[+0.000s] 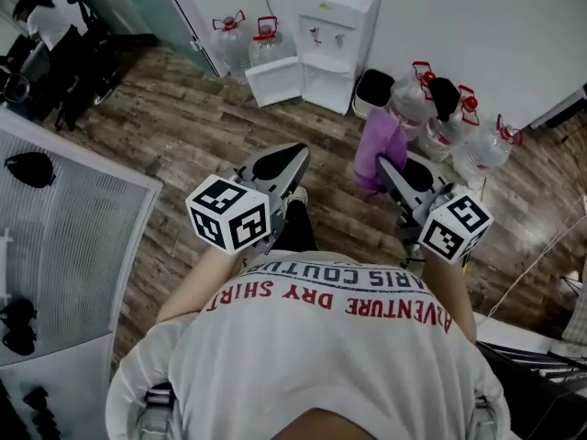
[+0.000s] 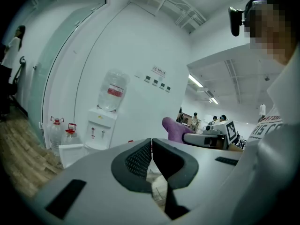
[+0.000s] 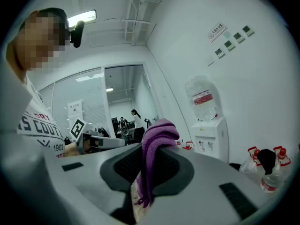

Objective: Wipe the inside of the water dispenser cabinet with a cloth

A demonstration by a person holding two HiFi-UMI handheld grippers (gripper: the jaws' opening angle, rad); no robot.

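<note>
1. Left gripper (image 2: 152,147): jaws shut pad to pad, with nothing between them. It is held in front of the person's torso, with the marker cube (image 1: 229,214) at its rear.
2. Right gripper (image 3: 151,159): jaws clamped on a purple cloth (image 3: 157,137). The cloth bunches above the pads and a frayed end hangs below them. A second marker cube (image 1: 456,227) sits at the rear of this gripper.
3. In the head view the purple cloth droops from the right jaws over the floor, well apart from the dispenser.
4. Water dispenser (image 1: 332,35): white and upright against the white wall. In the left gripper view an inverted bottle (image 2: 112,90) sits on top.
5. Cabinet door (image 1: 273,81): open, swung out to the left side of the dispenser's lower section in the head view. Neither gripper is near the cabinet.
6. Two water jugs (image 1: 249,39) with red handles stand on the floor just beside the open door.
7. Black bin (image 1: 373,90): just beside the dispenser on its other side.
8. A cluster of jugs (image 1: 459,131) stands against the wall beyond the bin.
9. Wood-plank floor (image 1: 183,126).
10. White T-shirt (image 1: 321,346) with red lettering, worn by the person and filling the lower part of the head view.
</note>
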